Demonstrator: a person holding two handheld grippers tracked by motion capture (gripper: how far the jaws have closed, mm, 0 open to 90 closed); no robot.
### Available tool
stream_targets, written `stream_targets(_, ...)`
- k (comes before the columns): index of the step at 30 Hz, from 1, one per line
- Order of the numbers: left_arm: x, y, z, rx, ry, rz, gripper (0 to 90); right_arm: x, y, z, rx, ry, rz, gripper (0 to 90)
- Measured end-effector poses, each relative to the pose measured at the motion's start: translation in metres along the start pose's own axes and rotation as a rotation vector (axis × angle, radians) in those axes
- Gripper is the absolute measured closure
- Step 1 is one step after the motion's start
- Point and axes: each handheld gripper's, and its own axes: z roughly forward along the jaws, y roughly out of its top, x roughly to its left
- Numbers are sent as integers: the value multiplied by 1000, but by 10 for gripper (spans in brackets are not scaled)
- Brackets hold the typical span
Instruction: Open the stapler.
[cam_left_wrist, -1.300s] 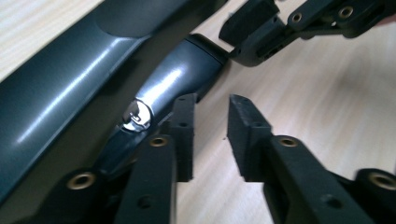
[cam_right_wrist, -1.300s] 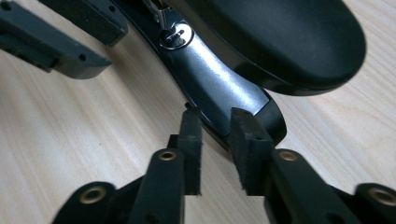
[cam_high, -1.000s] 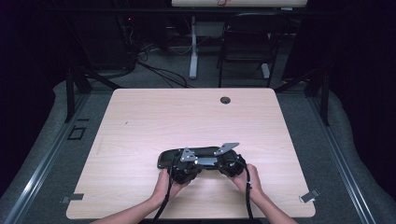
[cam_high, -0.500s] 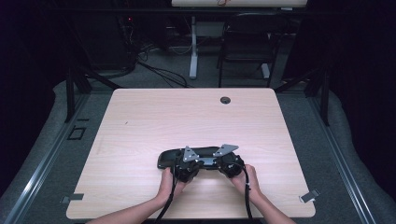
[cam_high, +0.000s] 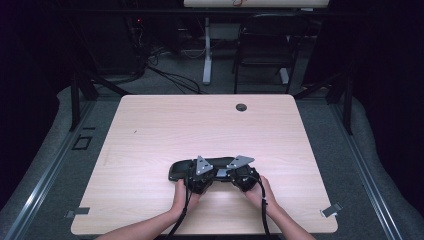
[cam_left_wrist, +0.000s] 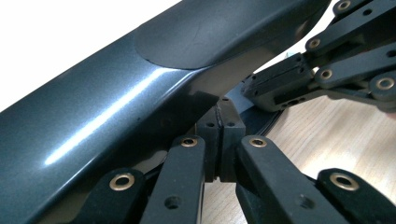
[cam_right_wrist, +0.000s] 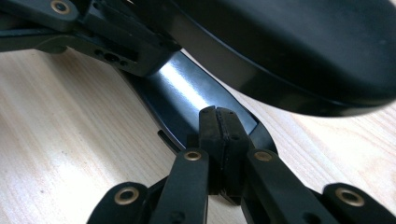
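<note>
The dark case (cam_high: 181, 169) lies across the desk (cam_high: 150, 130), close to the middle of its front edge and well away from both side edges and the far edge. Set against the high view of a second ago, almost nothing has shifted: the case sits on the same spot and both hands are planted just behind it, so the work looks to be in a settling pause, not a carry. In the left gripper view the glossy shell (cam_left_wrist: 140, 93) slants overhead, and the left tongs (cam_left_wrist: 218, 123) have their pads pressed together with nothing visible between them, the tips tucked under the shell's rim. In the right gripper view the right tongs (cam_right_wrist: 217, 123) are likewise together, their tips resting over a thin shiny lip below the rounded upper half (cam_right_wrist: 289, 46). Whether either pair pinches an edge I cannot tell. The left hand (cam_high: 182, 197) and right hand (cam_high: 261, 192) lie between the case and the front edge.
</note>
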Motion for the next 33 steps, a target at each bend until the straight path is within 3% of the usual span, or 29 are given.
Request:
stream_targets(6, -5, -2, 4, -20, 37, 67, 899, 3, -1, 2, -21, -9, -1, 899)
stream_targets(10, -7, -2, 7, -41, 41, 70, 899, 5, -1, 1, -24, -27, 10, 900)
stream_targets(12, -8, -1, 6, -46, 42, 76, 899, 6, -4, 2, -50, -34, 17, 900)
stream_targets(23, -10, -2, 8, -69, 50, 56, 900, 4, -11, 4, -115, -20, 78, 900)
stream_targets(29, -12, -2, 9, -77, 62, 49, 900, 7, -11, 4, -108, -40, 76, 900)
stream_targets(33, -16, -1, 11, -91, 81, 52, 900, 4, -12, 4, -109, -21, 90, 900)
